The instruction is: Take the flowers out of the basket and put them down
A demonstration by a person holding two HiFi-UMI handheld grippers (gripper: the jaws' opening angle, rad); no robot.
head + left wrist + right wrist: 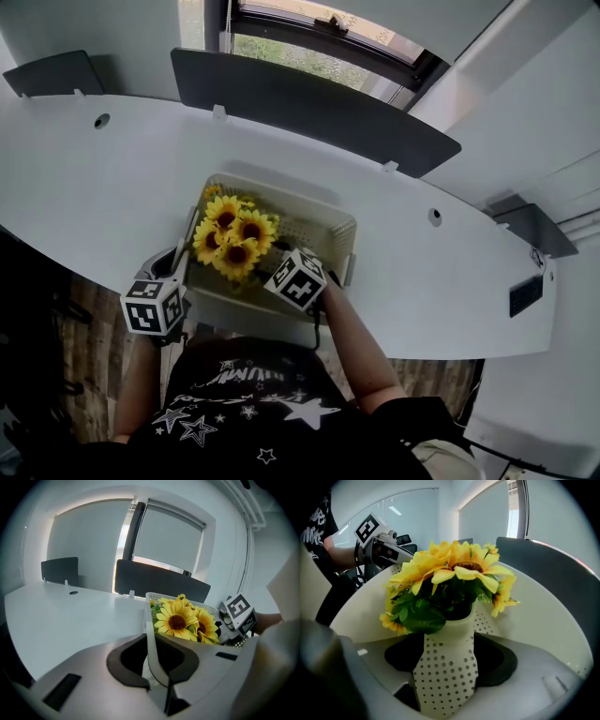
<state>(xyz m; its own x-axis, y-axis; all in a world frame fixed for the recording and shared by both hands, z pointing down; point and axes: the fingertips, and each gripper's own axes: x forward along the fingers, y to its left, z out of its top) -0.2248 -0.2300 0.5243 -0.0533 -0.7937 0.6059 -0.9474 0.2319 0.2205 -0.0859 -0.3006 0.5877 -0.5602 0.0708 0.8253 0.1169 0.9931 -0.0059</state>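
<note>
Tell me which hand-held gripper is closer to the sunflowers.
Right. The right hand-held gripper straddles the basket wall beside the sunflowers; the left hand-held gripper grips the left wall, farther off.

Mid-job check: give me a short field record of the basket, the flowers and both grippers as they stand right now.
basket: white perforated plastic basket, on the white curved desk, near its front edge
flowers: bunch of yellow sunflowers, inside the basket, in its left part
left gripper: shut on the basket's left wall
right gripper: jaws apart, astride the basket's near perforated wall, not pressing on it; no flower between them
task state: flowers not yet lifted out
</note>
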